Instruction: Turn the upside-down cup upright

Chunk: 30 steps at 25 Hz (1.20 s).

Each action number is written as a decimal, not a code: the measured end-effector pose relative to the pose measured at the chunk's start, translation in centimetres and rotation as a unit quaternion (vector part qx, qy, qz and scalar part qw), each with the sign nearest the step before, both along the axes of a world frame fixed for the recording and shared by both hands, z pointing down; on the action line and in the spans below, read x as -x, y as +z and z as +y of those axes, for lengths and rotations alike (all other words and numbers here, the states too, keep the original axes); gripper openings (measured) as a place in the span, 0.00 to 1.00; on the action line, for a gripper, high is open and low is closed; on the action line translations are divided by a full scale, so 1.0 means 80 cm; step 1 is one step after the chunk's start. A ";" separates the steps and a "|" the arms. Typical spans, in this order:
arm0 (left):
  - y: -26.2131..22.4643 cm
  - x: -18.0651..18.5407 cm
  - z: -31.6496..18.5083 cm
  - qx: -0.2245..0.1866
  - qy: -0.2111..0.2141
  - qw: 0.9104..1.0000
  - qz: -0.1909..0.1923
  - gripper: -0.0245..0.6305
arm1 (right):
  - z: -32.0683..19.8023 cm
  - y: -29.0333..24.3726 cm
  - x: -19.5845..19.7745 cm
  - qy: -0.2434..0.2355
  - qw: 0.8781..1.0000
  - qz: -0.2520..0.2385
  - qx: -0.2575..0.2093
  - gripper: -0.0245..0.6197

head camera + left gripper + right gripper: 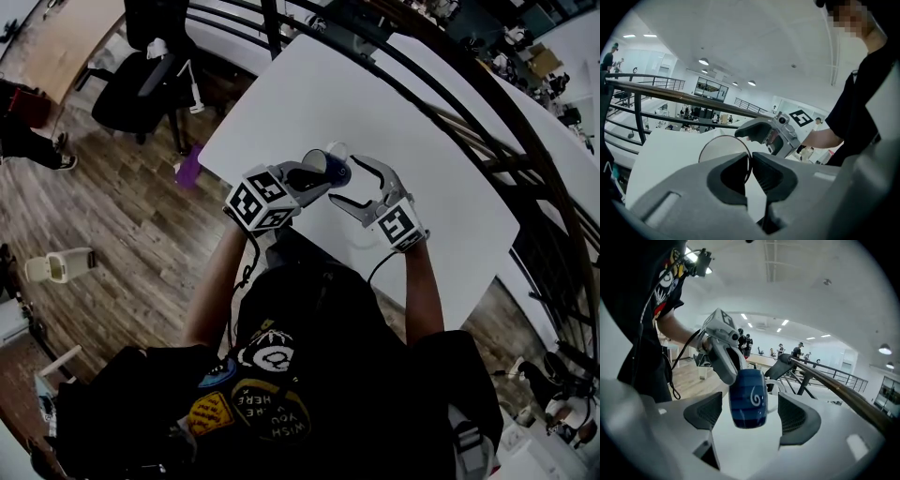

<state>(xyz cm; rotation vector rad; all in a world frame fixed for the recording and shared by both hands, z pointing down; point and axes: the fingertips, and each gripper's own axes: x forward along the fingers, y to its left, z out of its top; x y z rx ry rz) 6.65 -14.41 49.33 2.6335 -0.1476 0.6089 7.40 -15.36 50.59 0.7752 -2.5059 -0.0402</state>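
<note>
A blue cup (334,170) with a white swirl and a white handle hangs above the white table (431,141), tilted, its mouth turned toward my left side. My left gripper (316,176) is shut on the cup's rim; in the left gripper view the thin rim (723,149) runs between the two pads of this gripper (751,162). My right gripper (353,184) is open, one finger on each side of the cup. In the right gripper view the cup (748,399) sits between the spread pads of that gripper (750,406) without touching them.
A dark metal railing (487,122) curves along the table's far and right sides. A black office chair (141,84) stands on the wooden floor at the upper left, with a purple object (189,167) near the table's corner. The person's dark shirt fills the lower part of the head view.
</note>
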 end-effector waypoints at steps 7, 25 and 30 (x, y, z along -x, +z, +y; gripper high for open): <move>0.024 -0.002 0.008 -0.033 0.032 0.996 -0.080 0.09 | -0.015 0.046 0.045 -0.015 0.994 0.108 -0.024 0.60; 0.076 0.037 0.010 -0.005 0.002 0.994 -0.105 0.14 | -0.010 0.100 0.075 0.014 0.999 0.002 0.042 0.61; 0.065 0.051 -0.009 -0.010 -0.051 0.995 -0.084 0.14 | -0.012 0.124 0.062 0.027 0.998 0.005 0.048 0.61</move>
